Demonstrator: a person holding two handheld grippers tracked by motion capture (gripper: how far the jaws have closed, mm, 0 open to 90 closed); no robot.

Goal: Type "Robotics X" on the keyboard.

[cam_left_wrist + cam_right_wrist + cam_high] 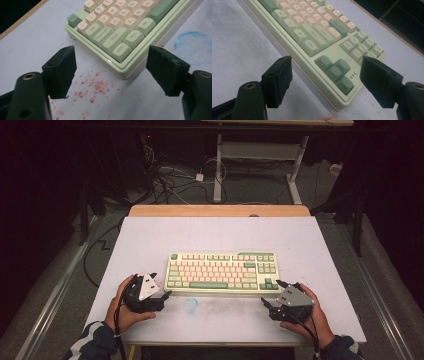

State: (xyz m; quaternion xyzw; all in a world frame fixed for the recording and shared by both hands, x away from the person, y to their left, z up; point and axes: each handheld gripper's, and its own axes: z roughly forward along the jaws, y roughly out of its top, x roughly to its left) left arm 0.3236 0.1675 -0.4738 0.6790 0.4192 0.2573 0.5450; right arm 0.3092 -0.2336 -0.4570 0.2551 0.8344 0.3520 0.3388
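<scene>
The green-and-cream keyboard (222, 271) lies square at the middle of the white table (310, 245), not yet gripped. The left gripper (161, 287) sits at its eight o'clock corner, the right gripper (272, 295) at its four o'clock corner — both spread wide, nothing between the pads. Approach looks done; closing on the two near corners and moving the keyboard remain — my reading.

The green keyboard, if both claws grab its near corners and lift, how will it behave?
The keyboard looks like a rigid, thick-walled case, so probably stiff, not floppy. It lies flat and low, unlikely to tip or roll. Its smooth corners may slip from the claws.
</scene>
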